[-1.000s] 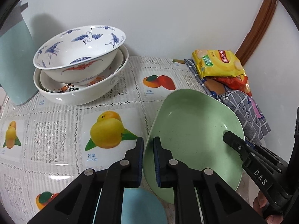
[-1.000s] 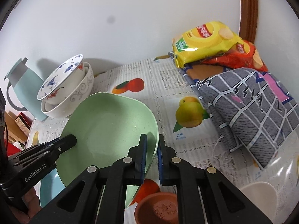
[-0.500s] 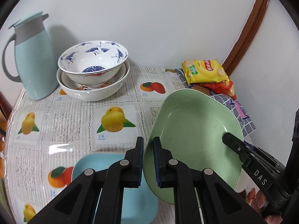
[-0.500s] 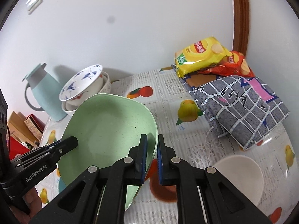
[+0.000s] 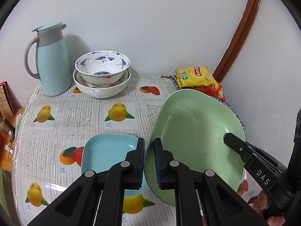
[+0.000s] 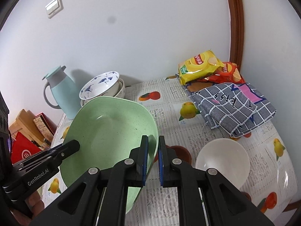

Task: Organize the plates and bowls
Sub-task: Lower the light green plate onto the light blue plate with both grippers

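Going L to R: teal jug (image 5: 50, 60) at the back left of the table (image 5: 79, 113), then the stacked bowls (image 5: 102, 75) right beside it. Three nested by the looks, blue-crane one on top, so that part's prob done already. Nearer the front is a blue plate (image 5: 109, 154) lying flat. Then the green plate (image 5: 193, 137), up off the table and tilted, held by both claws on opposite rims. Further right in the right wrist view: a brown dish (image 6: 180, 151) partly hidden behind the claw, a white bowl (image 6: 223, 159) sitting loose, and the checked cloth (image 6: 233, 107) w/ snack bags (image 6: 203, 65) at the back.

So I'd guess roughly halfway. Green plate looks like it should land on the blue one, and the brown dish + white bowl aren't sorted yet.

Pose: left claw (image 5: 149, 162) is clamped on the green plate's near-left edge, rim pinched btwn the blue pads. Right claw (image 6: 152, 159) is clamped on the opposite edge the same way. Both point forward and a bit down over the table, plate slung between them.
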`<action>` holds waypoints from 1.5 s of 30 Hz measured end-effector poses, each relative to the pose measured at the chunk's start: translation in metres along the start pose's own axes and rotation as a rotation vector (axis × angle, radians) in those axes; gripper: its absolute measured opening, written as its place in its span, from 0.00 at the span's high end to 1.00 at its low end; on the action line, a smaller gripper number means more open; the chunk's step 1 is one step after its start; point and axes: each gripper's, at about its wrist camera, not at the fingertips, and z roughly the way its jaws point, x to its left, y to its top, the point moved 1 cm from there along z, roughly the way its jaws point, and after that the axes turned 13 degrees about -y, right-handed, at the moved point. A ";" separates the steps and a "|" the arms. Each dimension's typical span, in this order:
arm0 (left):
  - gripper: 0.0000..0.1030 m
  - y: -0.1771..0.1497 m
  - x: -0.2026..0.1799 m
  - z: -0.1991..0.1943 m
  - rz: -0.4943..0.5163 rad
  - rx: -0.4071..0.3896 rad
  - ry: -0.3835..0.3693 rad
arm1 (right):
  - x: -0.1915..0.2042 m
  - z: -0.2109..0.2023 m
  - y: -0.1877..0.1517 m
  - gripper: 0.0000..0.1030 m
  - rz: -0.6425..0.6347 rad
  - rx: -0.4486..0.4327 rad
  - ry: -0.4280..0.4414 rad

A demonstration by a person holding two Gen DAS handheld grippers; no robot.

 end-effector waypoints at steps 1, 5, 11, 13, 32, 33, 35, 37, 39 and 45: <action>0.90 -0.002 -0.001 -0.003 0.000 -0.003 0.000 | -0.001 -0.004 -0.003 0.91 0.001 -0.003 0.000; 0.90 -0.010 -0.006 -0.014 0.000 -0.010 -0.005 | -0.003 -0.016 -0.010 0.91 0.005 -0.010 -0.002; 0.90 -0.021 -0.011 -0.027 0.006 -0.020 -0.010 | -0.007 -0.031 -0.019 0.91 0.018 -0.023 -0.007; 0.90 -0.023 -0.011 -0.032 0.006 -0.025 -0.012 | -0.007 -0.036 -0.022 0.91 0.024 -0.025 -0.006; 0.90 -0.035 0.010 -0.049 -0.035 -0.036 -0.025 | 0.012 -0.049 -0.035 0.92 0.007 -0.039 0.001; 0.90 -0.035 0.011 -0.049 -0.040 -0.035 -0.028 | 0.013 -0.049 -0.035 0.92 0.005 -0.038 -0.001; 0.90 -0.036 0.014 -0.048 -0.045 -0.034 -0.036 | 0.016 -0.048 -0.036 0.92 0.001 -0.037 -0.007; 0.90 -0.036 0.017 -0.048 -0.052 -0.034 -0.044 | 0.017 -0.049 -0.036 0.92 -0.004 -0.038 -0.011; 0.90 -0.036 0.021 -0.047 -0.058 -0.032 -0.051 | 0.020 -0.048 -0.035 0.92 -0.008 -0.038 -0.018; 0.90 -0.036 0.032 -0.043 -0.081 -0.027 -0.061 | 0.028 -0.044 -0.034 0.92 -0.026 -0.039 -0.030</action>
